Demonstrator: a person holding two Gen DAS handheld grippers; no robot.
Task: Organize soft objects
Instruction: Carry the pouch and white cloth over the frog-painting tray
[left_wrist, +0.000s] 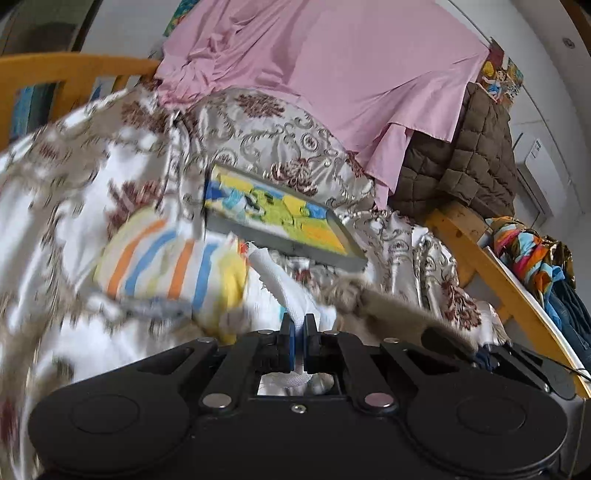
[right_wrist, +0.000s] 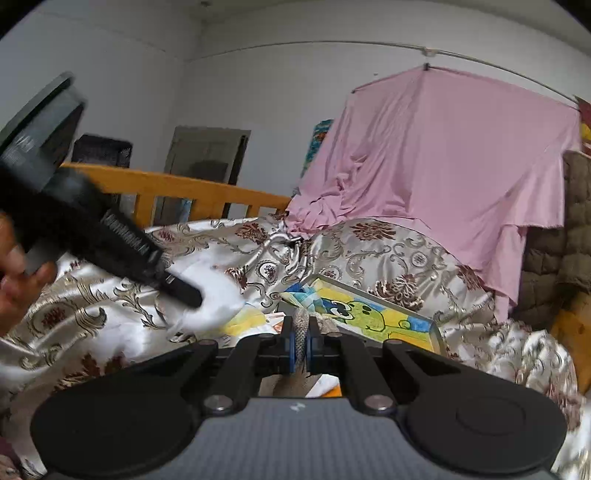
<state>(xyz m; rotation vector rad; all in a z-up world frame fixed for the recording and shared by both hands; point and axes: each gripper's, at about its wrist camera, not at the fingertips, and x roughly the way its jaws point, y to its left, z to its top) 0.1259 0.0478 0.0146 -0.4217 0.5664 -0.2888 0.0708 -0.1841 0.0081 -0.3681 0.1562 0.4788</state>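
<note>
Over a bed draped in a floral satin bedspread (left_wrist: 280, 136), the left gripper (left_wrist: 299, 325) pinches a white cloth (left_wrist: 288, 288) while the right gripper (right_wrist: 300, 332) clamps a grey patterned fabric (right_wrist: 301, 325).

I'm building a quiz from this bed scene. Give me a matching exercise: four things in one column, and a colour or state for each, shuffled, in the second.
Things:
1. left tool
2. right tool
3. draped sheet
4. quilted jacket

Colour or state:
A. brown
B. shut on grey patterned cloth
C. pink
D. shut on white cloth

Pairs: 1-D, 2-B, 3-C, 4-A
</note>
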